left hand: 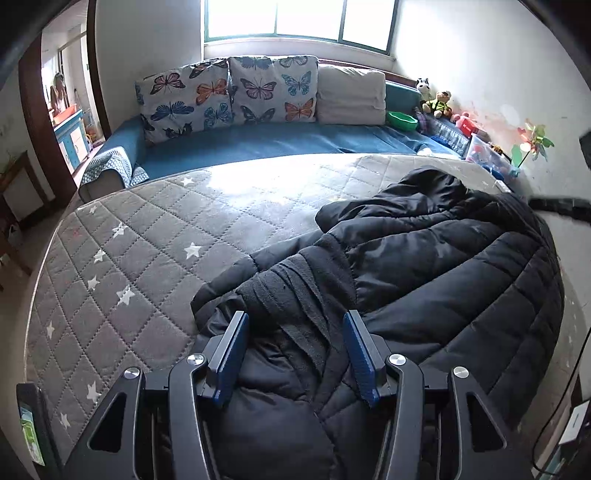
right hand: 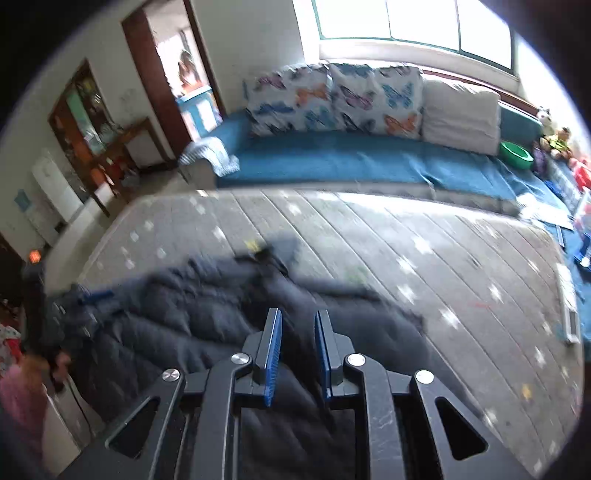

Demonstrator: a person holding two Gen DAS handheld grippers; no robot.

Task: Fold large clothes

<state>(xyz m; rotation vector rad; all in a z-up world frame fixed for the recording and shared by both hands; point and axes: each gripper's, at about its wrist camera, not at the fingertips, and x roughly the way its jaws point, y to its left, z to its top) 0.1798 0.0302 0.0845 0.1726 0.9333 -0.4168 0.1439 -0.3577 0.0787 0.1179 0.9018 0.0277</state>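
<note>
I see the black padded jacket [left hand: 424,266] heaped on the quilted mattress [left hand: 147,236], long axis running near-left to far-right; my left gripper [left hand: 295,332] straddles its near fleece fold, jaws apart; my right gripper [right hand: 297,347], almost closed, seems clamped on a fold.

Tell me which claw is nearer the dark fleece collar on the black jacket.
Left. The left claw hangs open right over the fleece collar of the black jacket. The right claw sits over quilted fabric, with no collar visible near it.

A padded jacket [left hand: 424,266] lies on the right part of a quilted mattress [left hand: 147,236]; behind the mattress, cushions [left hand: 229,92] line a sofa [left hand: 280,142] under a window [left hand: 299,18].
</note>
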